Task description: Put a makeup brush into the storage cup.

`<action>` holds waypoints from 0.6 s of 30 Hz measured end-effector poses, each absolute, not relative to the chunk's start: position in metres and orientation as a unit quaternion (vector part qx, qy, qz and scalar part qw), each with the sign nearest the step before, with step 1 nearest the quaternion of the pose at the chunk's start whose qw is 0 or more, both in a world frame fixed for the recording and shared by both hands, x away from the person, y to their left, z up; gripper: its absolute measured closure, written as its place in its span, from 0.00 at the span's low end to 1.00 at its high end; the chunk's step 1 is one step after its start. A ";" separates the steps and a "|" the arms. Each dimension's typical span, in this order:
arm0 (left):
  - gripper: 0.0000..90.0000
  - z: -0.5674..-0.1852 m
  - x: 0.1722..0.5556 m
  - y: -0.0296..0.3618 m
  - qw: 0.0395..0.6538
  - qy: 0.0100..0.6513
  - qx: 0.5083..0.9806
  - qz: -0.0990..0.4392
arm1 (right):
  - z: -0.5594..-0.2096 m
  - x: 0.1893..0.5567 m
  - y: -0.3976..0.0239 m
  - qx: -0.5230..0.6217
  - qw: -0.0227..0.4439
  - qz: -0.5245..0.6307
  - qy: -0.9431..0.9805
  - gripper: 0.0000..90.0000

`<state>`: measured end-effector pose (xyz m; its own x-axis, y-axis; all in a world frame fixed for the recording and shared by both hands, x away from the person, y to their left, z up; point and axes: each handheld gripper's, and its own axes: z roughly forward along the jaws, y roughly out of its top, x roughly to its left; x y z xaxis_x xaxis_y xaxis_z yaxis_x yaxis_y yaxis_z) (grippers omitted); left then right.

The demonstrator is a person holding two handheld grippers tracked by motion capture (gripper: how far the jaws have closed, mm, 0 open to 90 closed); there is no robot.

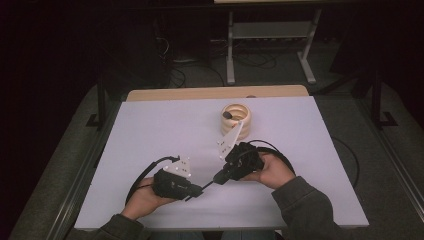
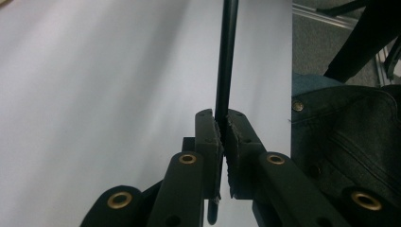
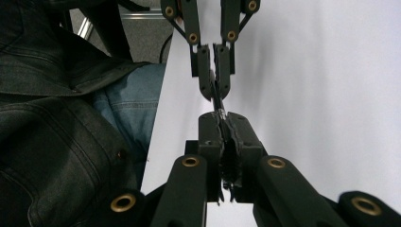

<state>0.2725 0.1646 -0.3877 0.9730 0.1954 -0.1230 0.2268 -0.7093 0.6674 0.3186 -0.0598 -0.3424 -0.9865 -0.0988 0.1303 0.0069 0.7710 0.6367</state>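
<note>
desk (image 1: 150, 130): white top, we work at its near edge | stacked wooden rings (image 1: 237, 119): far centre, well apart, untouched | left gripper (image 1: 196, 191): fingers clamped on one end of thin black rod (image 2: 226, 61) | right gripper (image 1: 218, 176): fingers pinched on other end, facing left; we judge two-ended hold keeps rod steady above desk.

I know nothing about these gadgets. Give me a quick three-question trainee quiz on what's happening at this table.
1. True or false: both grippers are clamped on the same thin black rod.
2. What stands at the far side of the table? A) a stack of wooden rings B) a glass bottle C) a metal bowl
3. Are the left gripper and the right gripper pointing toward each other or apart?

Key: 1 true; 2 A, the stack of wooden rings; 3 toward each other.
</note>
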 end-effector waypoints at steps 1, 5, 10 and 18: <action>0.94 -0.387 0.272 0.164 0.362 0.110 0.925 -0.017 | -0.341 0.318 -0.060 0.024 0.077 -0.339 -0.937 0.94; 0.95 -0.385 0.273 0.167 0.364 0.109 0.925 -0.011 | -0.341 0.318 -0.062 0.005 0.080 -0.356 -0.931 0.92; 0.95 -0.384 0.274 0.169 0.383 0.125 0.915 -0.008 | -0.344 0.324 -0.066 -0.041 0.083 -0.399 -0.912 0.68; 0.95 -0.384 0.278 0.174 0.409 0.146 0.901 -0.005 | -0.355 0.323 -0.063 -0.051 0.094 -0.429 -0.897 0.76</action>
<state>0.2783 0.1740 -0.3838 0.9574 0.2583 -0.1288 0.2671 -0.6237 0.7346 0.3226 -0.0633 -0.3552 -0.9770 0.0101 0.2129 0.1720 0.6272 0.7596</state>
